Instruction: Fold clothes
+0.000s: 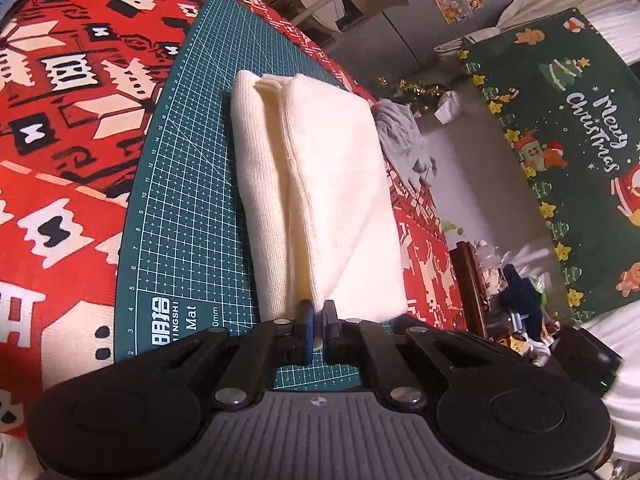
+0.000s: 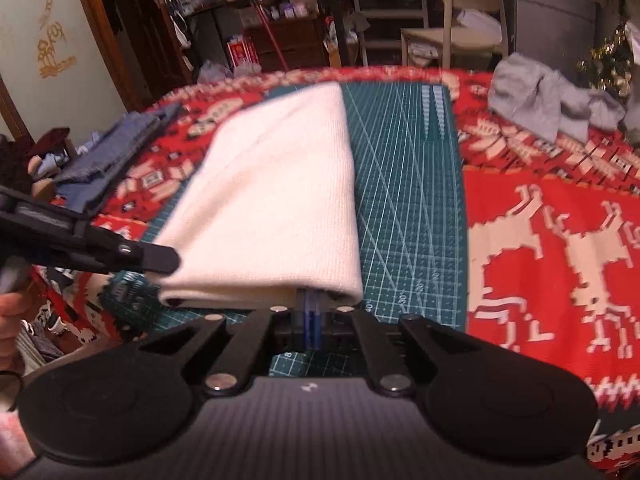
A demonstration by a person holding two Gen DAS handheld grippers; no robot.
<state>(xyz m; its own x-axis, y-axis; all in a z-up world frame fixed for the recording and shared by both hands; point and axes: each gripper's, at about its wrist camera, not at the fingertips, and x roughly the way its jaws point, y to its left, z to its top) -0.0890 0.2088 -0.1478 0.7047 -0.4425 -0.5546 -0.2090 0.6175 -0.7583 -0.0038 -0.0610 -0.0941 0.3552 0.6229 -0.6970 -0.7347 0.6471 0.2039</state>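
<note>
The room light is warm and a bit dim. Both pictures bend at the edges. The right wrist picture looks blurry, mostly far away.

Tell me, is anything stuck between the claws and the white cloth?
No. Both claws already pinch the white cloth: the left claw and the right claw each grip its near edge. It lies folded on the green mat.

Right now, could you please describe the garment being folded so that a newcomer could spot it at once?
On the red patterned tablecloth lies a green cutting mat. The cream knit garment lies folded on the mat, pinched by both grippers. Unlike the crumpled grey garment and the blue clothes, it is pale and neatly folded.
</note>
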